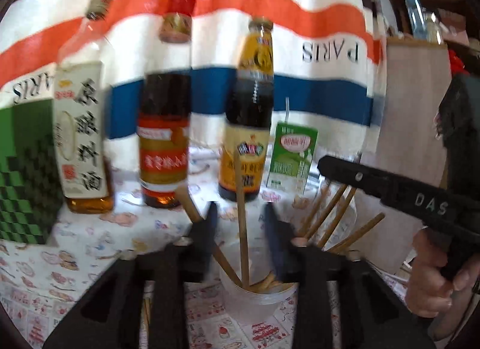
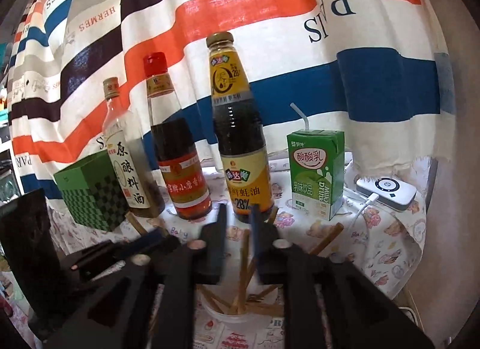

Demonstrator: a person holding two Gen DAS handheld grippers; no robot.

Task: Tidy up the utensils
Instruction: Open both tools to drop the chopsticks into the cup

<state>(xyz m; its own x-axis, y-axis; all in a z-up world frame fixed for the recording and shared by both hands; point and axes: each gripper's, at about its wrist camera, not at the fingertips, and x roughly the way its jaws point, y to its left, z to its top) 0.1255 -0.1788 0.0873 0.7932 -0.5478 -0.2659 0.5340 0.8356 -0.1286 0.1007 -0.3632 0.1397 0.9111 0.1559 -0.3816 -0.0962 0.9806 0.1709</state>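
Chopsticks [image 1: 241, 214] stand loose between parted fingers [image 1: 210, 238] above cup [image 1: 258, 298].

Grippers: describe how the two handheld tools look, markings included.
Both are matte black plastic. The left gripper has two flat, blade-like fingers with round pale fasteners at their bases. The right gripper matches it; seen from the left wrist, its long body bears white "DAS" lettering.

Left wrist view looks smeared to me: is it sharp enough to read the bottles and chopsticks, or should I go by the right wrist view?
Left wrist view: motion blur smears the bottles and the left gripper, though the chopsticks remain traceable. Right wrist view: sharper, with the oyster sauce bottle label readable; only the right gripper is soft. Both bend straight lines, fisheye-style.
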